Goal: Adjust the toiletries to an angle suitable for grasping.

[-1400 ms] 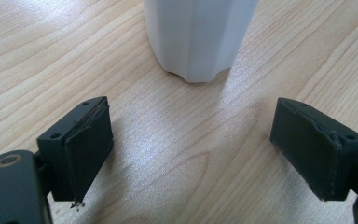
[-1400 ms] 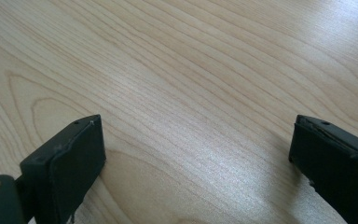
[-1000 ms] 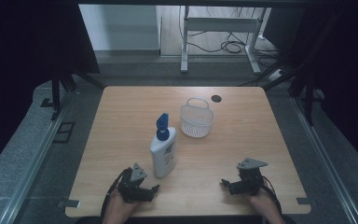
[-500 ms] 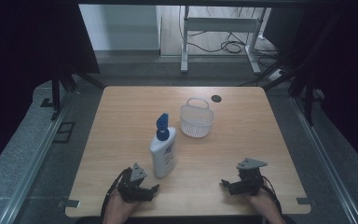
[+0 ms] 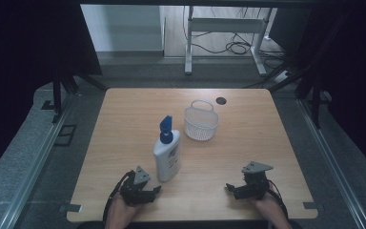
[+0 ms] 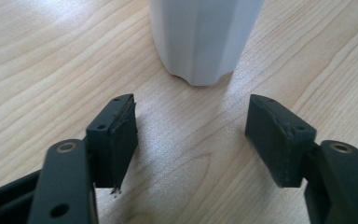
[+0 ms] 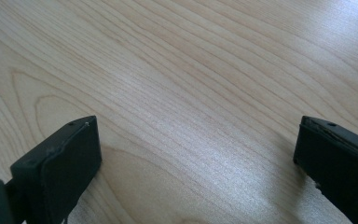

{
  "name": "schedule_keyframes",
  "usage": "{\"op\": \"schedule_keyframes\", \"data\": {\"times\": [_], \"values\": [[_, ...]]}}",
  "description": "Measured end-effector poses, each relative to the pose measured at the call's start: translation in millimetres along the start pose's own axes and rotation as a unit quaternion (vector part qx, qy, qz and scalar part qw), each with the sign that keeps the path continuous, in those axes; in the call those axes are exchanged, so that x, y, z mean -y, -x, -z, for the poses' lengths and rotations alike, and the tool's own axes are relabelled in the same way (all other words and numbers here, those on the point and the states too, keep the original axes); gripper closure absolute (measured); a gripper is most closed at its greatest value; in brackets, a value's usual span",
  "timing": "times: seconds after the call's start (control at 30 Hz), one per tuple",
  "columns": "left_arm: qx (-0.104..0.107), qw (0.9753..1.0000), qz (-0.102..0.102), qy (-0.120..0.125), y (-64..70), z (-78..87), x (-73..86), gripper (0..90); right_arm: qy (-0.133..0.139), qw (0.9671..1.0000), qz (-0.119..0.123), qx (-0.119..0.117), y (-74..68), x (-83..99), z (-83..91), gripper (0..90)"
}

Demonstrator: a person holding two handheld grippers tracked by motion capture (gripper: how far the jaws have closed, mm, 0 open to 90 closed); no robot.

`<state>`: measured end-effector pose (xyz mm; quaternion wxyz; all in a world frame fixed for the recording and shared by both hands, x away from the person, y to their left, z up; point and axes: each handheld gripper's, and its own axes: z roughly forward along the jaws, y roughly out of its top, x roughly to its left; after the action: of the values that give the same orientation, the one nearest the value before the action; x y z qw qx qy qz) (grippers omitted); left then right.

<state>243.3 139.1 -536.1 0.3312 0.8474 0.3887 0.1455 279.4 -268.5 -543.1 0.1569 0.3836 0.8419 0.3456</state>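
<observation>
White plastic lotion bottle (image 5: 167, 155) with a blue pump top lies on the light wooden table (image 5: 124, 124), base toward the person, just ahead of the left gripper (image 5: 145, 193), whose jaws stand apart and aimed at it, seemingly lined up for a grab. Right gripper (image 5: 233, 190) rests well apart, jaws wide over bare wood. Beyond sits a white mesh basket (image 5: 200, 123), a likely destination.

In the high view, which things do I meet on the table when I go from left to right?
left gripper → white bottle with blue cap → white basket → right gripper
</observation>
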Motion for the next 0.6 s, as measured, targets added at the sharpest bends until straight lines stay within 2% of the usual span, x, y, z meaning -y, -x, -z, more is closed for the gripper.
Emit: {"op": "schedule_keyframes", "data": {"times": [0.1,0.33,0.6], "values": [[-0.008,1.0,-0.001,0.001,-0.5,1.3,-1.4,39.6,0.0,1.0,0.0,0.0,0.0,-0.1,-0.1,0.0],[-0.012,0.9998,0.015,0.01,-6.6,8.6,-3.6,51.6,-0.001,1.0,0.001,-0.001,0.0,-0.2,-0.3,0.0],[-0.013,0.9994,0.031,0.008,-14.0,10.7,-6.7,66.4,-0.002,1.0,0.001,-0.002,-0.1,-0.2,-0.5,0.0]]}}
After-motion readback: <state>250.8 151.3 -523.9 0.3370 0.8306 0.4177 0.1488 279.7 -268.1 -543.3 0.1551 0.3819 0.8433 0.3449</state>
